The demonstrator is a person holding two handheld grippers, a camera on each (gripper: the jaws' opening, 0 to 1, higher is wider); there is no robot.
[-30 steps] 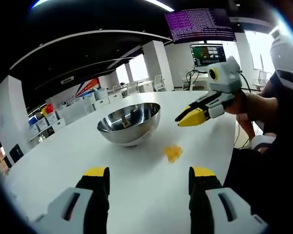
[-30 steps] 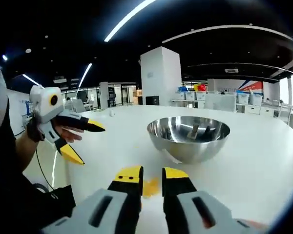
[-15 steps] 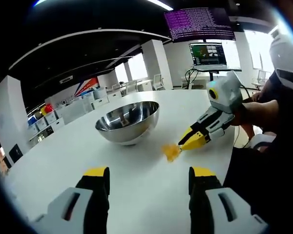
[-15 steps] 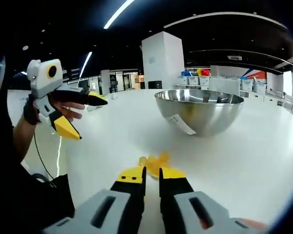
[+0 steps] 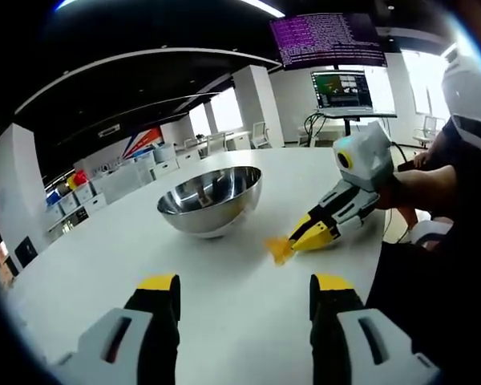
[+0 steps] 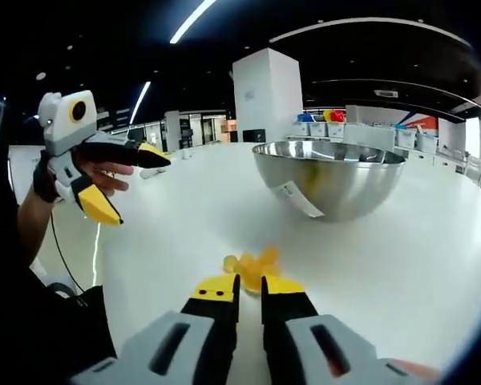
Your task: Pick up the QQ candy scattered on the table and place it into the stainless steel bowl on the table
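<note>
White table (image 5: pixel 224 321) surface extends broadly around the work area, with an open office of shelving and monitors behind it. My right gripper (image 5: pixel 293 239) is lowered to the QQ candy (image 6: pixel 252 265), a small yellow cluster lying on the table on my side of the stainless steel bowl (image 5: pixel 211 200), and its jaws stand almost together with the tips at the near edge of the cluster; I cannot tell whether they have any piece clamped. My left gripper (image 5: pixel 244 293) is held with jaws wide apart and empty, well back from the candy. Risk: the tips may push the candy across the smooth table instead of capturing it, or pinch only part of the cluster and drop the rest on lifting. A careless lift could also strike the bowl wall, since the bowl sits near. The table edge on my right, in the left gripper view, lies fairly near the candy; bare surface toward the bowl gives ample room.
</note>
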